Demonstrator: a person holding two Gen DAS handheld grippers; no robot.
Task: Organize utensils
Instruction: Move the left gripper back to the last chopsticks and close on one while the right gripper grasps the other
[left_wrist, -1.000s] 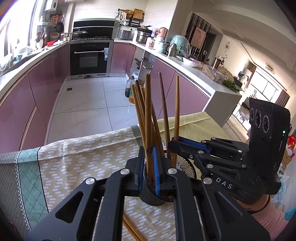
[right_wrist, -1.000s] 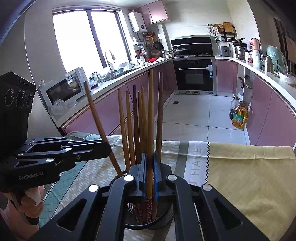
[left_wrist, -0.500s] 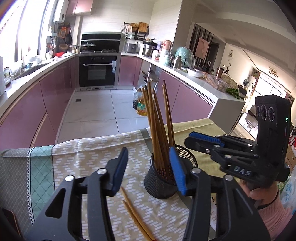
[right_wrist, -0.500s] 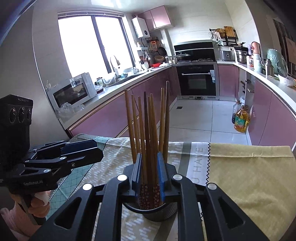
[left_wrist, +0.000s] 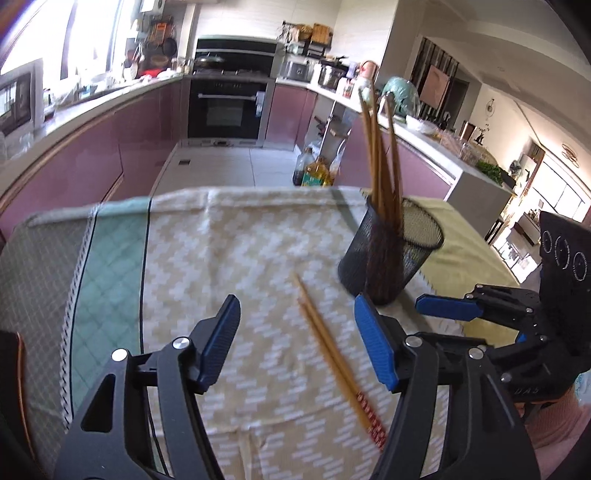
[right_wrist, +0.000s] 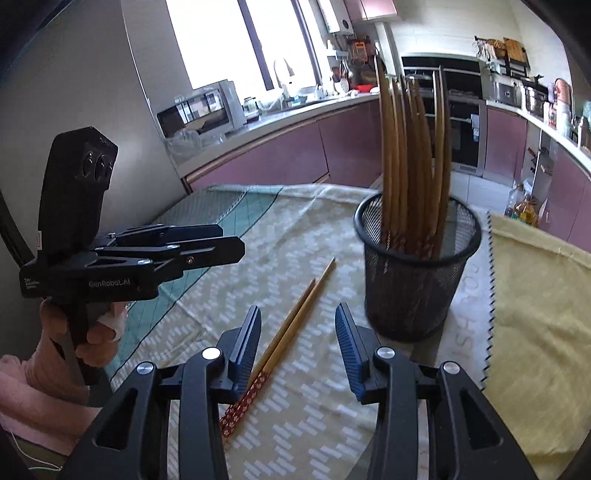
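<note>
The left hand-held gripper (left_wrist: 297, 339) hovers above the bench (left_wrist: 184, 258) with its blue-padded fingers (left_wrist: 219, 341) spread wide and nothing between them; in the right wrist view it shows from the side at about 9 o'clock (right_wrist: 236, 245), gripped by a bare hand (right_wrist: 79, 332). The right hand-held gripper (right_wrist: 297, 350) is likewise wide apart and holds nothing, and in the left wrist view it sits at about 4 o'clock (left_wrist: 448, 308), low over the cloth. A black mesh holder (right_wrist: 415, 266) stands upright on the bench, at about 1 o'clock from the right gripper, with a bundle of wooden chopsticks (right_wrist: 412, 158) standing in it, tips up and leaning together toward its far rim; in the left wrist view the same holder (left_wrist: 391, 251) and bundle (left_wrist: 382, 158) lie at about 2 o'clock. A loose pair of chopsticks (right_wrist: 284, 339) with red patterned ends lies flat on the patterned tablecloth (right_wrist: 280, 236), just beside the holder but apart from it, the two sticks side by side and probably touching along their length, though motion blur in the left wrist view (left_wrist: 334, 358) makes that hard to confirm. Their red ends point toward the cameras, passing between the right gripper's fingers from that view. A yellow cloth (right_wrist: 535, 314) covers the bench at 3 o'clock of the holder.
</note>
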